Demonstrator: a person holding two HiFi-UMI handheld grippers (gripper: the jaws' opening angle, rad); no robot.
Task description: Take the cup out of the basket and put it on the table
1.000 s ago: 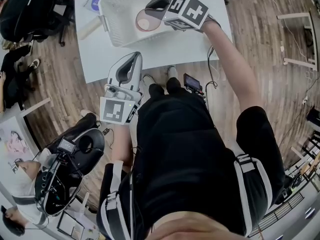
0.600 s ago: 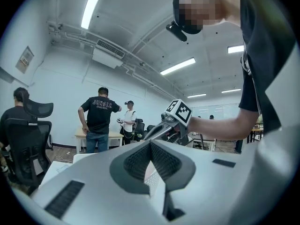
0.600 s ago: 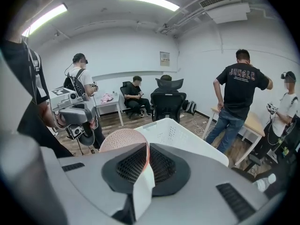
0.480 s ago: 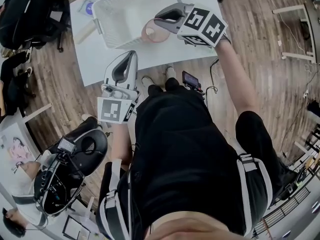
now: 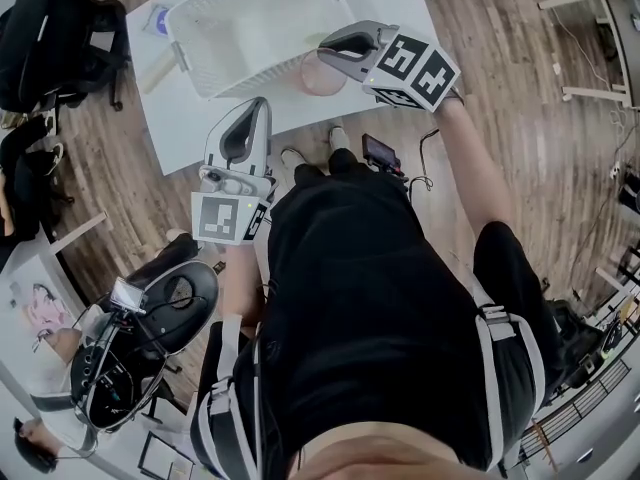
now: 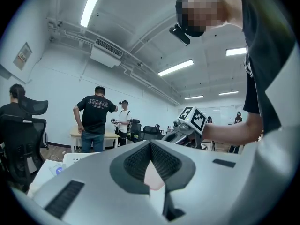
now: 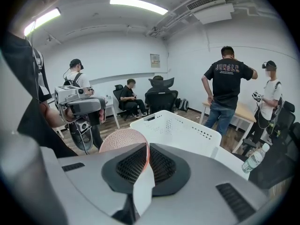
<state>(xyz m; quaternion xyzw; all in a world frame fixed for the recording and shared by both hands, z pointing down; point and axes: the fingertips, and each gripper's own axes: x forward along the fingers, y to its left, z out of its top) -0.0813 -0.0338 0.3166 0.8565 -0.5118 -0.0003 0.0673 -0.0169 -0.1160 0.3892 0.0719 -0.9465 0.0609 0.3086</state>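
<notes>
A pink cup (image 5: pixel 318 76) hangs just past the near right corner of the white basket (image 5: pixel 185 53), over the white table (image 5: pixel 200 118). My right gripper (image 5: pixel 328 48) is shut on the cup's rim. In the right gripper view the textured cup (image 7: pixel 123 142) sticks out to the left of the closed jaws, with the basket (image 7: pixel 180 130) behind it. My left gripper (image 5: pixel 248 118) is held off the table's near edge, shut with nothing in it. Its closed jaws fill the left gripper view, where the right gripper's marker cube (image 6: pixel 193 118) shows beyond them.
A small labelled item (image 5: pixel 160 18) and a wooden piece (image 5: pixel 155 68) lie on the table left of the basket. A water bottle (image 7: pixel 255 158) stands at the right. A black chair with bags (image 5: pixel 55 28) is on the left. Several people (image 7: pixel 227 95) stand around.
My right gripper has carried the cup from over the basket's inside toward me and to the right, past the basket's near corner. The left gripper has stayed about where it was.
</notes>
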